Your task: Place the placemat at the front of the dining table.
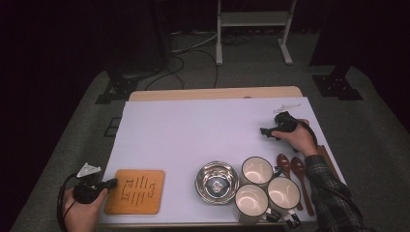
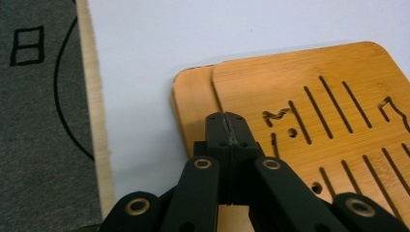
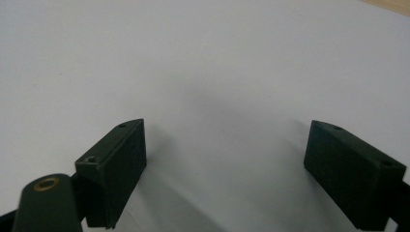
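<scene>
Bamboo trivet is laid flat at the tabletop's near-left corner, slotted, long axis across. Left gripper is closed at its edge; right gripper is held wide.

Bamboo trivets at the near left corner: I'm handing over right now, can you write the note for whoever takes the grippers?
Left gripper: shut, nothing between its jaws, tips over the near edge of the two stacked bamboo trivets.
Right gripper: open, empty, above bare white table cover at the far right.
Things: steel bowl, three mugs and two wooden spoons sit grouped at the near right.
Done: nothing appears laid out yet; trivets still stacked.
Left: probably separate the trivets, then set out the dishes.
</scene>
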{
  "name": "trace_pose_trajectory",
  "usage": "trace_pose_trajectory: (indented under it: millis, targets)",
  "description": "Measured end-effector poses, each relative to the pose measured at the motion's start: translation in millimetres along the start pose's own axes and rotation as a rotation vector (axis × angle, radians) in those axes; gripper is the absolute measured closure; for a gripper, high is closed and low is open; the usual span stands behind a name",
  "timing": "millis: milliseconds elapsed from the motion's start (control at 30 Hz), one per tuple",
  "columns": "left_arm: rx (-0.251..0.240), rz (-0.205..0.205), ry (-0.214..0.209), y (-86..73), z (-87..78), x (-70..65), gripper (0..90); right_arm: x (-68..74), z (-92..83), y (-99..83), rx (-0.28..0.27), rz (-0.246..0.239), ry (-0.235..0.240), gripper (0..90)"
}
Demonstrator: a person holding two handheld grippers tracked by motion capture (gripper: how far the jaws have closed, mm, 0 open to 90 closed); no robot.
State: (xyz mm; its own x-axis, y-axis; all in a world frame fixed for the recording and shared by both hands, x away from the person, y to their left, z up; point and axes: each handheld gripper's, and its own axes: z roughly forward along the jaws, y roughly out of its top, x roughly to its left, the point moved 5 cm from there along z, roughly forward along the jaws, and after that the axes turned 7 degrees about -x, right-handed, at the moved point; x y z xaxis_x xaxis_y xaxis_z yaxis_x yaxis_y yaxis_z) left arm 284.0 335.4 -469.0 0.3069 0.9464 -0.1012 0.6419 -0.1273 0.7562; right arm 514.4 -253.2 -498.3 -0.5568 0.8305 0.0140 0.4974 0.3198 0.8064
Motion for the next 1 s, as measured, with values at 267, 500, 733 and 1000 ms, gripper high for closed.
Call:
trace_pose_trajectory:
  millis: [267,500,733,1000]
  targets:
    - [0.008,-0.004,0.016,-4.1,-2.2,2.4,89.9,-0.6,0.0,1.1,0.011,0.003,0.004,14.4]
    - [0.007,-0.003,0.013,-3.7,-1.8,2.7,89.9,0.3,-2.1,3.3,0.012,0.010,-0.012,29.0]
    - [0.003,-0.008,0.010,-4.1,-1.7,3.3,89.9,6.6,-4.6,7.0,0.024,0.001,0.006,46.9]
    - [0.001,-0.018,0.008,-5.1,-2.4,2.7,89.9,10.6,-8.0,15.5,0.014,-0.018,0.032,65.4]
